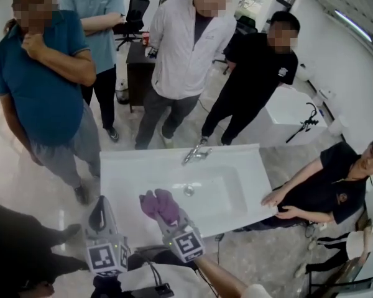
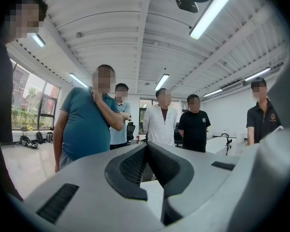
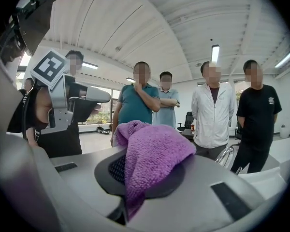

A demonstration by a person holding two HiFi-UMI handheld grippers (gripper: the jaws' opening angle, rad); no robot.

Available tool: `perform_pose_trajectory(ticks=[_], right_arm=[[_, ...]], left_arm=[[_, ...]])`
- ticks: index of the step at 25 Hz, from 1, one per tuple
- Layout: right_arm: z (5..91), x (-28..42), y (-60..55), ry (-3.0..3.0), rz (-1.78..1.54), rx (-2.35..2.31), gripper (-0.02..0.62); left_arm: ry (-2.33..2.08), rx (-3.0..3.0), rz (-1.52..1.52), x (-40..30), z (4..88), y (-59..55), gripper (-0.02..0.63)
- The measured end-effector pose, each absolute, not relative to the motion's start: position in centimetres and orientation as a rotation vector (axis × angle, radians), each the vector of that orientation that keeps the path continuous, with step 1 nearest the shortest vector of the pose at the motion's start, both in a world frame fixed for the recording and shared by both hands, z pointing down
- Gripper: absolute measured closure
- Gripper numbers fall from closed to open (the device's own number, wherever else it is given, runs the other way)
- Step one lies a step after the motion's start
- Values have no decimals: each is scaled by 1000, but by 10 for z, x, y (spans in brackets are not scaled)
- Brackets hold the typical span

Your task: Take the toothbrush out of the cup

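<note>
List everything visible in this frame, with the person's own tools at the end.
washbasin top: one, white, centre, held at its right edge by a bystander
faucet: one, chrome, at the basin's far rim
drain: one, metal, on the bowl's floor
purple cloth: one, draped over the right tool's jaws
bystanders: at least five, standing round the basin
office chair: one, black, far background
desk: one, dark, behind the bystanders
left tool: grey, jaws together, empty, near left
right tool: grey, clamped on the cloth
</note>
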State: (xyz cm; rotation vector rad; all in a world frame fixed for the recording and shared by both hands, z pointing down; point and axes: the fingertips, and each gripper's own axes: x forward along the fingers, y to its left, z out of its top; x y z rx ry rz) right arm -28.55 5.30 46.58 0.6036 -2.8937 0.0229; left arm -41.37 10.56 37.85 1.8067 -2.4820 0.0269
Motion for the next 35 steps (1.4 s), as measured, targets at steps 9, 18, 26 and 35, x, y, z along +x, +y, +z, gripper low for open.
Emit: perform_pose_trajectory(ticks=[9,18,26,35], right_arm=[[441,-282,53,-2934,54,630,568],[435,-280,53,-2969,39,626,568],[416,-264,48,-2988,-40,679,568],[409,-229,28,-2990,-57,734,568]], left_arm=[[-2479,1803,37,-405,371,105,597],[-2481,1838,76,-392,378,100,597],[-2427,1882,91,-367,374,89,595],[-2385,1926,99,-333,375,67,595]])
